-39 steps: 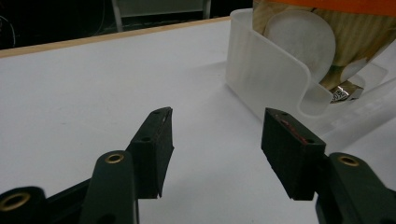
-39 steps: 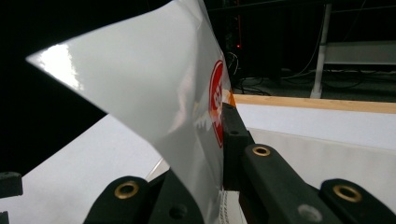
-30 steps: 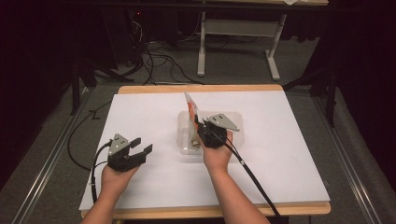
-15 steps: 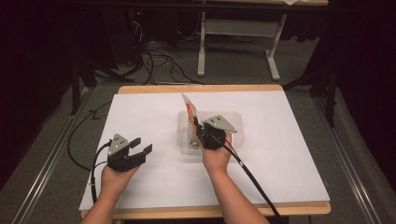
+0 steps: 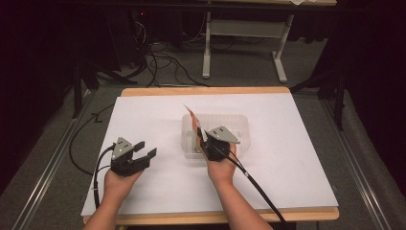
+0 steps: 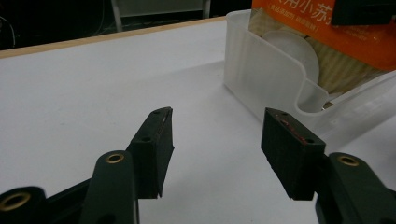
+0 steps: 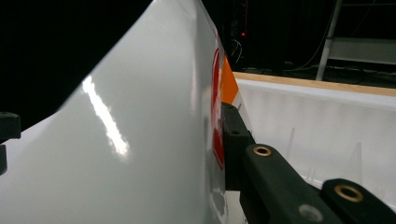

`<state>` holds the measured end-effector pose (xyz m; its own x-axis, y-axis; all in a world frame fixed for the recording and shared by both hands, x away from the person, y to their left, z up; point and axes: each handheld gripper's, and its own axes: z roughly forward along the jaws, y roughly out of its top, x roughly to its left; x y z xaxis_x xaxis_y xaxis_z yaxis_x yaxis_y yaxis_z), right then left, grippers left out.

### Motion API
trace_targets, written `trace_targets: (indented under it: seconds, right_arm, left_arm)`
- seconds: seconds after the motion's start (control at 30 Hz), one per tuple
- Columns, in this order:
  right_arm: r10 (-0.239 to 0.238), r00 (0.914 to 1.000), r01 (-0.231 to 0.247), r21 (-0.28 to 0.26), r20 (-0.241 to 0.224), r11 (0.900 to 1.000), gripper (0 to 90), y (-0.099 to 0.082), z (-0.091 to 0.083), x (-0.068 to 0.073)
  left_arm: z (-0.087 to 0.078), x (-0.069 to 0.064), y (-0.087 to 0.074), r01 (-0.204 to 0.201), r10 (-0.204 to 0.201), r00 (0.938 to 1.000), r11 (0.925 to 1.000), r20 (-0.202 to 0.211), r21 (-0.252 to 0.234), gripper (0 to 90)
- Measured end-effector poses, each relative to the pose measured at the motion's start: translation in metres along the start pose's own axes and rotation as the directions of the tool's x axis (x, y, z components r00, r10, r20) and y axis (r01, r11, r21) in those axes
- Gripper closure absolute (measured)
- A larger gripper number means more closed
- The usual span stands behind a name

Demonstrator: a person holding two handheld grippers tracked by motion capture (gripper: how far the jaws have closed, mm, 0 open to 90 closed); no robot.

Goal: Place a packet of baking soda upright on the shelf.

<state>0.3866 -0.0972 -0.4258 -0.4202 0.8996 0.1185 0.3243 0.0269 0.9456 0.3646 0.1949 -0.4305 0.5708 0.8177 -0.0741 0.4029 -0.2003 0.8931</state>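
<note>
high view: overhead, forward-down | gripper views: low, close | shared: clear tray (image 5: 239, 125) (image 6: 261, 79)

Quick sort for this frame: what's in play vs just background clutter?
In play:
- orange snack packet, clamped in the right gripper
- clear plastic bin it stands in
- left gripper, open, off to the side on the white table top

Just about:
- floor cables
- white table frame behind

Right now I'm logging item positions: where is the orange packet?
In the high view the orange packet stands on edge at the left end of the clear plastic bin, mid-table, clamped by the right gripper.
</note>
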Motion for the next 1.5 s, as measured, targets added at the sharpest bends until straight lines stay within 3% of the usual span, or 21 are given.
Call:
trace_targets:
  seconds: [0.2, 0.5, 0.67, 0.7, 0.73, 0.87, 1.0, 1.27, 1.5]
  right_arm:
    - [0.002, 1.0, -0.002, 0.011, 0.009, 0.9999, 89.4, -0.006, 0.0, -0.004]
    - [-0.011, 0.9999, 0.012, 0.021, -0.008, 0.9997, 85.4, 0.003, -0.002, 0.001]
    - [-0.009, 0.9995, 0.01, 0.026, -0.032, 0.9996, 72.3, 0.008, -0.002, 0.001]
    - [-0.018, 0.9988, 0.019, 0.028, -0.045, 0.9994, 62.1, 0.01, -0.003, 0.001]
    - [-0.018, 0.9988, 0.019, 0.028, -0.045, 0.9994, 62.1, 0.01, -0.003, 0.001]
    - [-0.017, 0.9974, 0.02, 0.042, -0.07, 0.9989, 42.3, 0.013, -0.003, -0.001]
    - [-0.034, 0.9976, 0.036, 0.041, -0.06, 0.9985, 34.1, 0.012, -0.008, -0.001]
    - [-0.035, 0.9947, 0.04, 0.05, -0.097, 0.998, 32.8, 0.005, -0.035, -0.005]
    - [-0.039, 0.9929, 0.046, 0.062, -0.112, 0.997, 33.5, -0.006, -0.068, -0.021]
  left_arm:
    - [0.0, 0.0, 0.0, -0.006, 0.006, 1.0, 1.0, 0.003, 0.001, 44.1]
    - [0.0, -0.001, 0.0, -0.009, 0.009, 0.9999, 0.9999, 0.012, -0.013, 42.8]
    - [0.0, 0.0, 0.0, -0.009, 0.009, 0.9998, 0.9998, 0.017, -0.015, 40.6]
    - [0.0, 0.0, 0.0, -0.009, 0.01, 0.9998, 0.9998, 0.018, -0.015, 40.1]
    - [0.0, 0.0, 0.0, -0.01, 0.01, 0.9998, 0.9998, 0.018, -0.015, 40.1]
    - [0.001, 0.0, 0.0, -0.01, 0.01, 0.9998, 0.9999, 0.02, -0.014, 39.6]
    - [0.001, 0.0, 0.0, -0.014, 0.014, 0.9997, 0.9999, 0.022, -0.004, 39.0]
    - [0.005, 0.001, 0.0, -0.01, 0.009, 0.9996, 1.0, 0.027, 0.001, 38.6]
    - [0.004, 0.003, 0.0, -0.004, 0.004, 0.9998, 1.0, 0.018, 0.005, 38.5]
